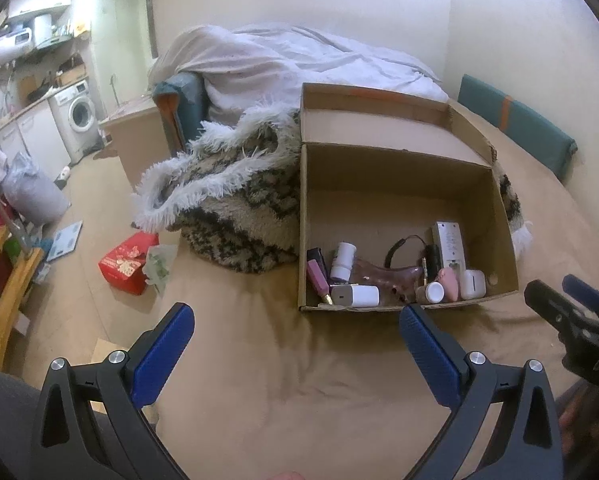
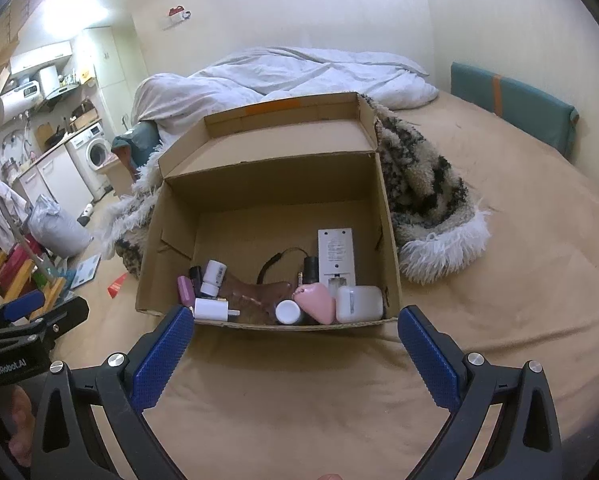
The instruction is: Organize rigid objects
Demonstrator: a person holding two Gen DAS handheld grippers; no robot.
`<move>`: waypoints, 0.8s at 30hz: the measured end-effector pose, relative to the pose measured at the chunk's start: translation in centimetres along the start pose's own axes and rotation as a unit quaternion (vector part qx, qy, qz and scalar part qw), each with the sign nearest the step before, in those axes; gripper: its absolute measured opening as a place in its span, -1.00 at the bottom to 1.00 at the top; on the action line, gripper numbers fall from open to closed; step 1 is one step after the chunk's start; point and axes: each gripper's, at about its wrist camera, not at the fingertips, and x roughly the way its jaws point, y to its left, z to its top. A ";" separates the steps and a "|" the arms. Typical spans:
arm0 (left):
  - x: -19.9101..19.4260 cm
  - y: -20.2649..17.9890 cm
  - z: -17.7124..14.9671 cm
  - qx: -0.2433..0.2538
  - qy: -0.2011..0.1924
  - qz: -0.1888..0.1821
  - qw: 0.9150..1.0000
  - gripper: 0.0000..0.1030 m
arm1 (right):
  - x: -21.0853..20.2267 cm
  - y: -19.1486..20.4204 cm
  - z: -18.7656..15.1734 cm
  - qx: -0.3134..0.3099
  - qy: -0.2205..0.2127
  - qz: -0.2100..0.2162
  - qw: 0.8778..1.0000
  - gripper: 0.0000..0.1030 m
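An open cardboard box stands on the tan bed sheet. Inside lie several small rigid items: a white remote, a white earbud case, a pink pebble-shaped item, a white charger block, a white bottle, a pink tube and a brown translucent piece. My left gripper is open and empty, short of the box's front left. My right gripper is open and empty at the box's front wall.
A shaggy black-and-cream rug is bunched against the box. A white duvet lies behind. A teal cushion lines the right wall. A red box and a scale lie on the floor at left.
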 end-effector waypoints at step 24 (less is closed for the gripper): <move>0.4 0.4 -0.1 -0.007 0.009 0.005 1.000 0.99 | -0.1 -0.6 -0.1 0.010 0.000 -0.001 1.000 1.00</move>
